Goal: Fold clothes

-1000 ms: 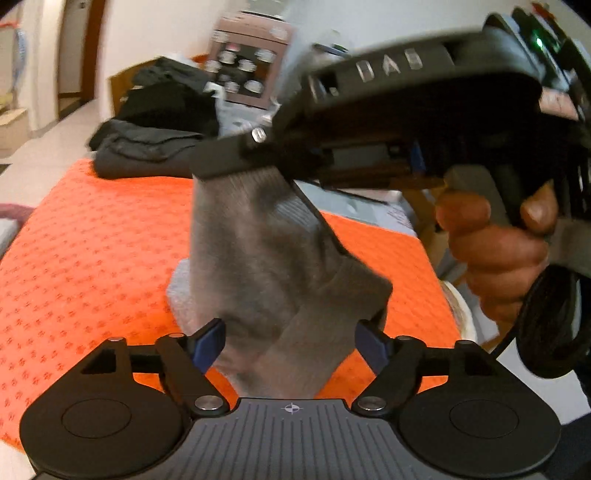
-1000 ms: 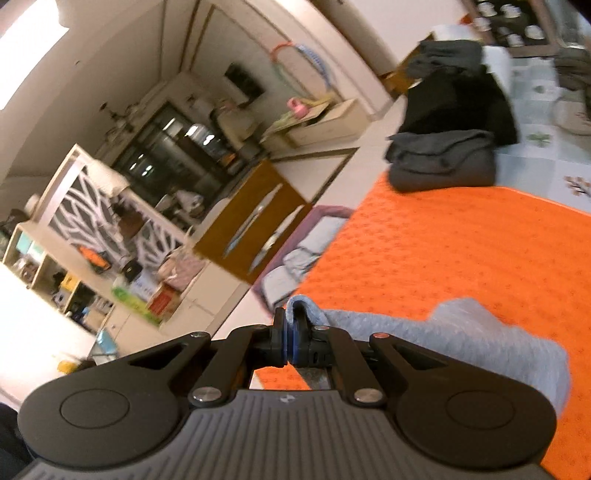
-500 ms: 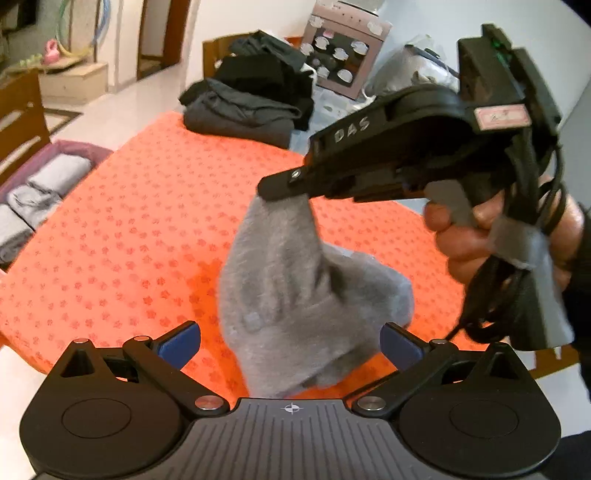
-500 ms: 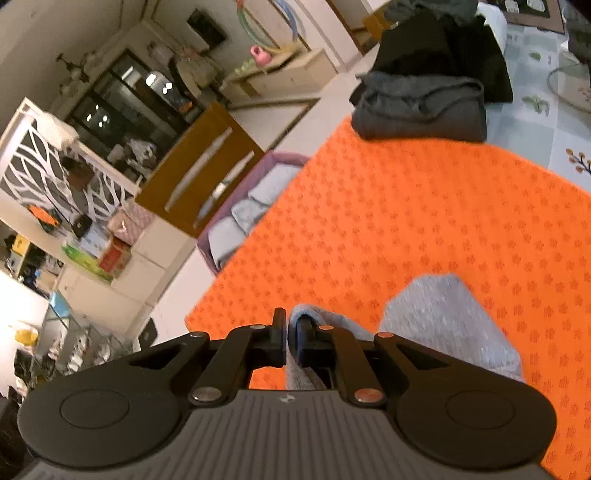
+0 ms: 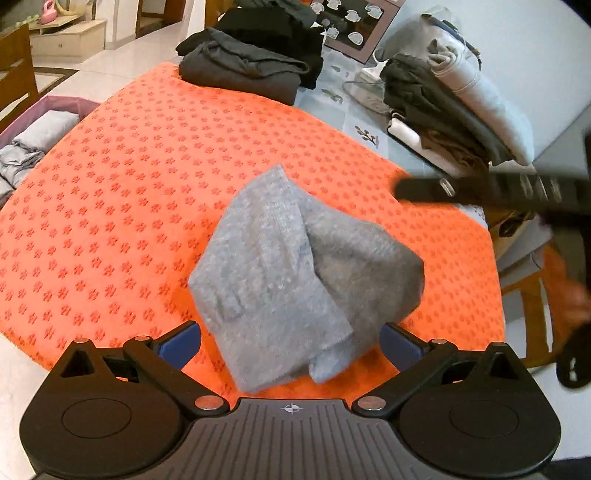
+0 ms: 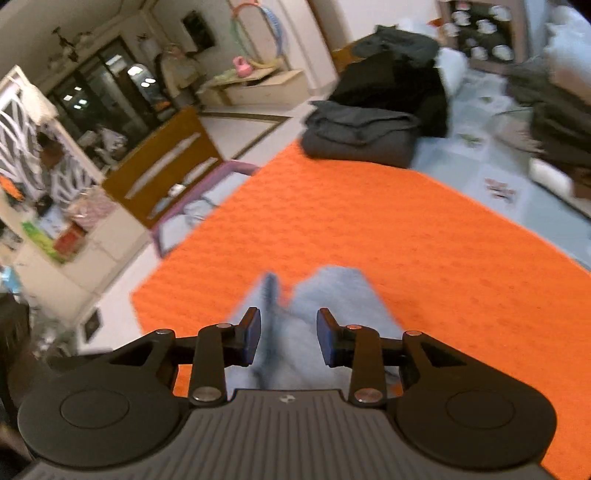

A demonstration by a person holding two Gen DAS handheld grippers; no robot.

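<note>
- Orange mat [image 5: 155, 177] with a small red flower print, spread flat over a table top.
- Pale blue tablecloth [image 5: 354, 122] with printed motifs, showing past the mat's far edge.
- Purple-rimmed fabric bin [image 5: 62, 105] beside the table at left, folded light grey items inside.
- Brown-framed picture of white cups [image 5: 354, 26], propped against the wall at the table's far end.
- White power strip [image 5: 373, 99] with cord on the tablecloth.
- Wooden chair back [image 5: 16, 66] at far left.
- Low beige cabinet [image 6: 266, 88], pink object on top.
</note>
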